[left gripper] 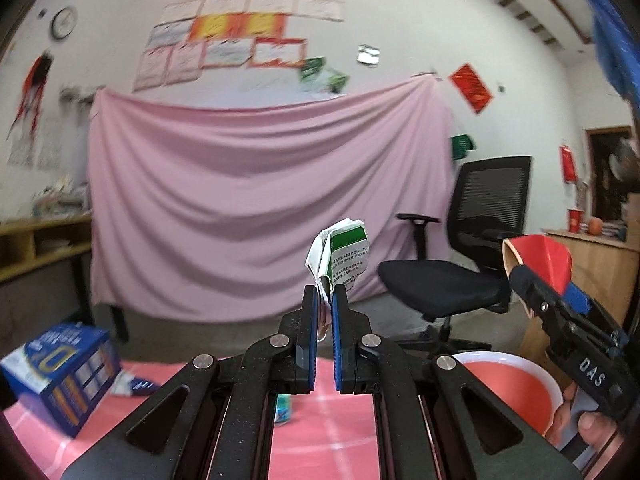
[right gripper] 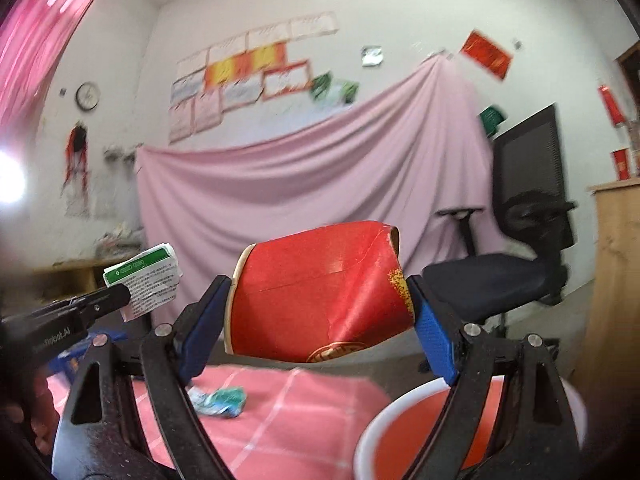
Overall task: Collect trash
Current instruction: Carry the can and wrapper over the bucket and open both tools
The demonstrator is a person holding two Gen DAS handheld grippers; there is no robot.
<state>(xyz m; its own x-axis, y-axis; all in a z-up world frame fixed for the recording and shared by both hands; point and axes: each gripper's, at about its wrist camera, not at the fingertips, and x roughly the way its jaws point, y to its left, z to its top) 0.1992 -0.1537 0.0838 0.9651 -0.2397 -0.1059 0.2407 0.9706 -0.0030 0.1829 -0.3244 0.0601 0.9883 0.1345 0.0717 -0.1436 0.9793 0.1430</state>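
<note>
My left gripper [left gripper: 325,296] is shut on a torn green-and-white paper package [left gripper: 343,258], which sticks up between its blue pads; the same package [right gripper: 146,282] shows at the left of the right wrist view. My right gripper [right gripper: 320,300] is shut on a crushed red paper cup [right gripper: 320,296] lying sideways between its pads, and that cup [left gripper: 544,258] appears at the right of the left wrist view. Both grippers are raised above the pink checked cloth [right gripper: 288,412]. A red basin with a white rim [right gripper: 380,420] sits below the right gripper.
A crumpled teal wrapper [right gripper: 218,400] lies on the cloth. A blue carton [left gripper: 64,372] stands at the left. A black office chair [left gripper: 460,272] and a wooden cabinet [right gripper: 616,280] are to the right, a pink sheet [left gripper: 260,200] hangs behind. A hand [left gripper: 592,428] grips the right gripper's handle.
</note>
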